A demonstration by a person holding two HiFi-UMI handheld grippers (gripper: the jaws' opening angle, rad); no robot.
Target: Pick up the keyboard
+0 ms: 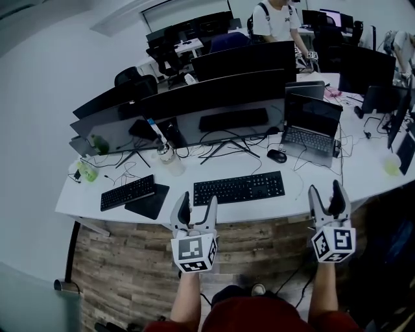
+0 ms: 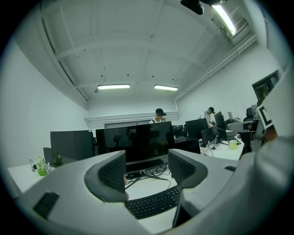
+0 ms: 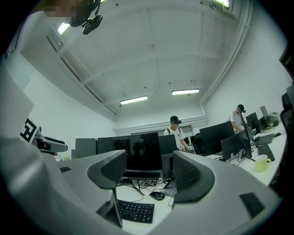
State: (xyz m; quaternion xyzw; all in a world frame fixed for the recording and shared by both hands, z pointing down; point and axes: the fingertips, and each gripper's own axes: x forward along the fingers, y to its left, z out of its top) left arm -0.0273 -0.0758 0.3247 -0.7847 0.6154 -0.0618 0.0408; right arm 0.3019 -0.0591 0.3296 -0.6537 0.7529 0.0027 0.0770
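Note:
A black keyboard [image 1: 238,187] lies near the front edge of the white desk [image 1: 194,212], in front of a wide monitor. It also shows low in the left gripper view as the keyboard [image 2: 154,202] and in the right gripper view as the keyboard [image 3: 135,211]. My left gripper [image 1: 194,209] hovers at the desk's front edge, by the keyboard's left end, open and empty. My right gripper [image 1: 329,197] is off the desk's front right, to the right of the keyboard, also open and empty. Both point level toward the desk.
A second, smaller keyboard [image 1: 128,192] and a dark mouse pad [image 1: 148,201] lie at left. A mouse [image 1: 277,155], an open laptop [image 1: 310,130], a bottle [image 1: 170,158], cables and several monitors crowd the desk. A person [image 1: 275,19] stands behind.

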